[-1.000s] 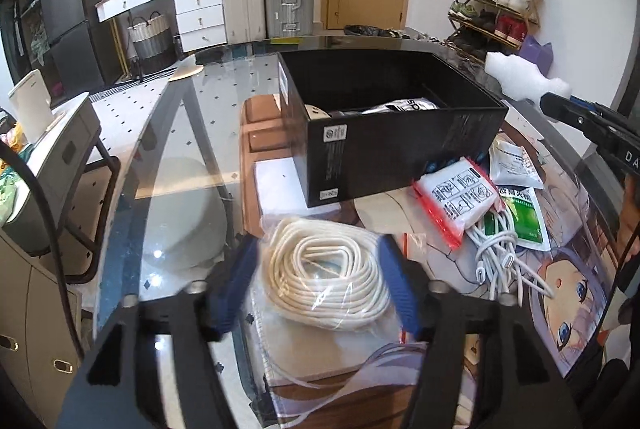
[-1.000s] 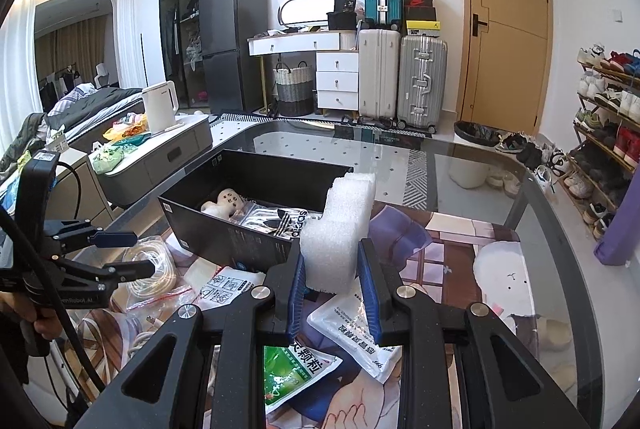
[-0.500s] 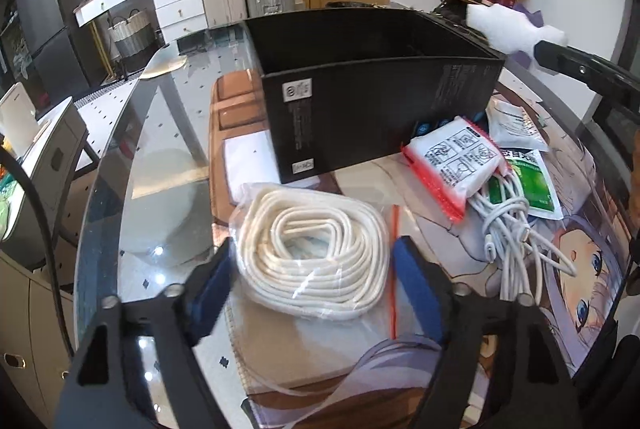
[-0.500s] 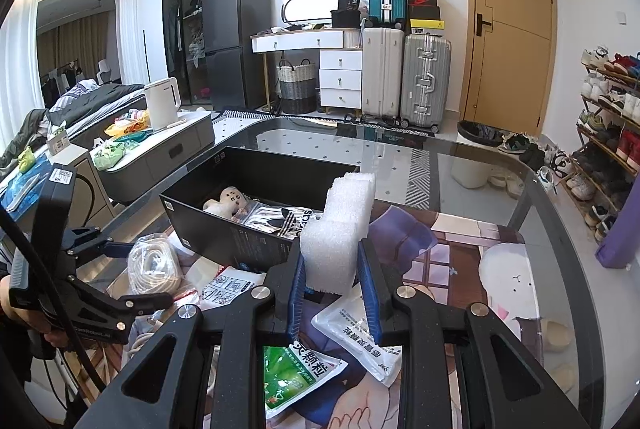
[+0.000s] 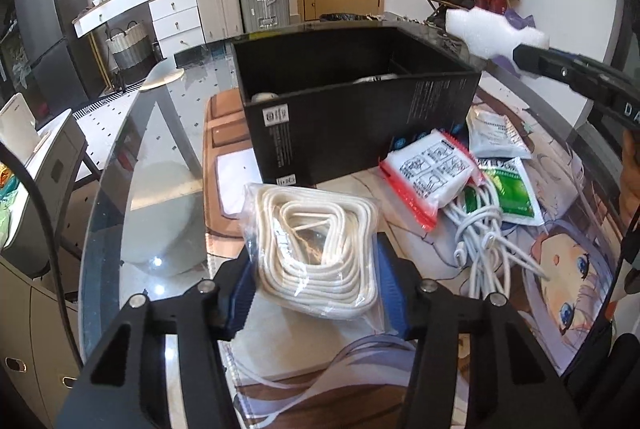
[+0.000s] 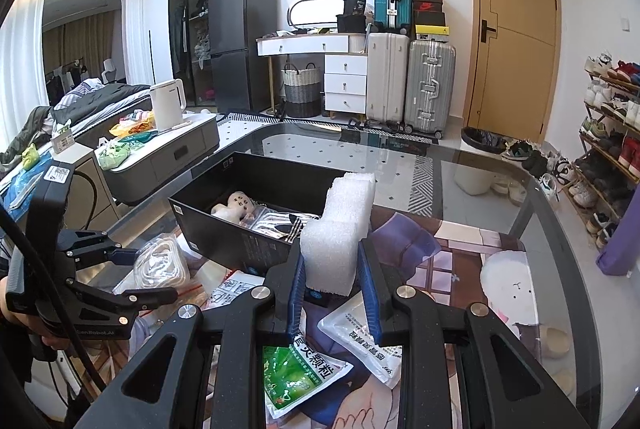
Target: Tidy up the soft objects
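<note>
My left gripper [image 5: 314, 277] is shut on a clear bag of coiled white rope [image 5: 316, 249] and holds it tilted up off the table, in front of the black box [image 5: 360, 125]. My right gripper [image 6: 330, 281] is shut on a white foam block [image 6: 336, 233] and holds it in the air beside the box [image 6: 224, 229]. The box holds a small plush doll [image 6: 236, 207] and a striped packet [image 6: 280, 223]. The foam block also shows in the left wrist view [image 5: 492, 35].
On the anime-print mat lie a red-edged white packet [image 5: 428, 173], a green packet [image 5: 508, 189], a white sachet [image 5: 496, 139] and a bundle of white cable [image 5: 484, 245]. The glass table edge [image 5: 100, 213] runs along the left.
My left gripper closed on the rope bag and lifted it, tilting it up. My right gripper kept the foam block nearly still.
</note>
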`<state>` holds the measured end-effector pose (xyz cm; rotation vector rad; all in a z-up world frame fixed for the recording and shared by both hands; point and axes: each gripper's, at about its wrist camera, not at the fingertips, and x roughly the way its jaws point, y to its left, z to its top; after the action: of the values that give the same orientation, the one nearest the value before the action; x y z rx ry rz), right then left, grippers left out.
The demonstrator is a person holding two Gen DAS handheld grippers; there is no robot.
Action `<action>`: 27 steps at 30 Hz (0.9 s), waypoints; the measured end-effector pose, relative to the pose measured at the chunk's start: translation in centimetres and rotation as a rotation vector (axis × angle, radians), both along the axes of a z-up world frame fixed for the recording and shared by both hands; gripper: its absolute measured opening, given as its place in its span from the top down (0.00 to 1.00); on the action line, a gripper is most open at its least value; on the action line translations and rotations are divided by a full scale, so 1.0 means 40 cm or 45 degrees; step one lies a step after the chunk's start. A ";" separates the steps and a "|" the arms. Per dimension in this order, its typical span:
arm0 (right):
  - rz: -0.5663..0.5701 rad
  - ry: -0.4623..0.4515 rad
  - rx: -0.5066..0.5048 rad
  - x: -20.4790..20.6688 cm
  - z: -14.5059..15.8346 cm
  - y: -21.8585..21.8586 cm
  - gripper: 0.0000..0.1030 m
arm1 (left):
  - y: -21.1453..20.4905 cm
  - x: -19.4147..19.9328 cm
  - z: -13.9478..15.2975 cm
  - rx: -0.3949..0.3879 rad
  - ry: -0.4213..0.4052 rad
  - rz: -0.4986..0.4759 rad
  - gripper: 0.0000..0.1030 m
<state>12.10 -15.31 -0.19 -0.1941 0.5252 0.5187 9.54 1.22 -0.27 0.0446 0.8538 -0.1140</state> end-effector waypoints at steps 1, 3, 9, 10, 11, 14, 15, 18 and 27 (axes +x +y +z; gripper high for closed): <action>0.003 0.000 0.000 -0.001 0.001 0.001 0.75 | -0.001 -0.003 0.007 0.002 -0.011 0.004 0.48; 0.011 -0.005 0.000 -0.005 0.002 0.002 0.75 | -0.001 -0.008 0.019 -0.003 -0.027 0.013 0.48; 0.032 -0.014 -0.001 -0.016 0.007 0.006 0.76 | 0.003 -0.021 0.063 -0.018 -0.081 0.035 0.48; 0.036 -0.015 -0.001 -0.016 0.008 0.006 0.76 | 0.004 -0.021 0.069 -0.022 -0.087 0.036 0.48; 0.039 -0.016 -0.002 -0.017 0.008 0.007 0.76 | 0.006 -0.022 0.076 -0.025 -0.096 0.042 0.48; 0.051 -0.017 -0.004 -0.018 0.010 0.011 0.76 | 0.010 -0.018 0.094 -0.038 -0.116 0.055 0.48; 0.056 -0.017 -0.006 -0.017 0.011 0.013 0.76 | 0.013 -0.017 0.101 -0.044 -0.124 0.062 0.48; 0.070 -0.014 -0.006 -0.017 0.010 0.017 0.76 | 0.016 -0.009 0.116 -0.065 -0.141 0.082 0.48; 0.115 0.025 0.027 -0.001 0.011 0.025 0.76 | 0.026 0.026 0.149 -0.112 -0.185 0.129 0.48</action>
<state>12.04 -14.31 0.24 -0.1935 0.5319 0.6144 10.57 2.25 5.70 -0.0724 0.7038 -0.0527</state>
